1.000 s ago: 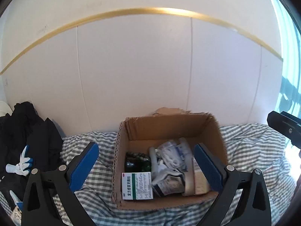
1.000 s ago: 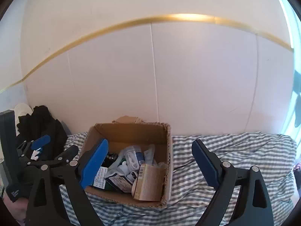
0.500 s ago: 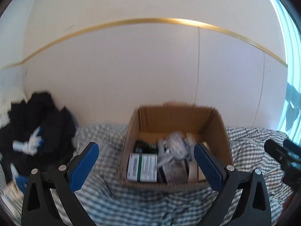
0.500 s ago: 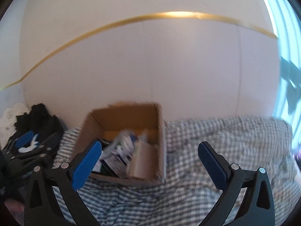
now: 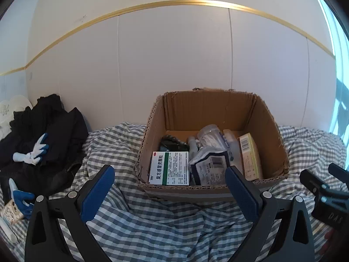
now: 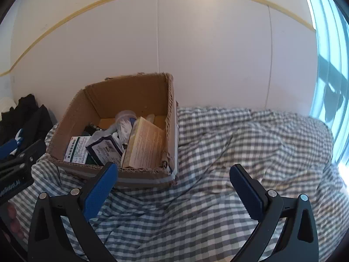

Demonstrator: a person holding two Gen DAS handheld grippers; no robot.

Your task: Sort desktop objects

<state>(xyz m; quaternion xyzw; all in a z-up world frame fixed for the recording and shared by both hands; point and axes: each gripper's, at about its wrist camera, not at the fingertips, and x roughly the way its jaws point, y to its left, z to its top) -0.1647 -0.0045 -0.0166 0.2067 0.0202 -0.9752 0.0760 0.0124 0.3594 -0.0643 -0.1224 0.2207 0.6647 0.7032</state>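
Open brown corrugated cardboard box (image 5: 212, 111) sits on a grey-and-white checked bedsheet (image 5: 165, 224), back wall close to the white panelled wall (image 5: 174, 65). Front rim ragged, grey tape along its lower edge.

Room: wide bare stretch of sheet to the right of the box in the right wrist view, running to the bright window (image 6: 327, 69). Left of the box, a heap of black clothing (image 5: 48, 139) with blue-and-white gloves on it, seen properly only in the left wrist view.

Box contents: white medicine carton with a green stripe (image 5: 169, 171) at front left, dark-blue-and-white pouch (image 5: 209, 169) mid-front, pale yellow carton (image 5: 249, 156) upright against the right side, clear plastic wrappers (image 5: 208, 135) and a dark packet behind. Right wrist view shows the yellow carton's printed broad face.

Left tongs (image 5: 170, 187) spread, nothing between, just short of the box front. Right tongs (image 6: 173, 185) spread wide, empty, over sheet at the box's front right corner.
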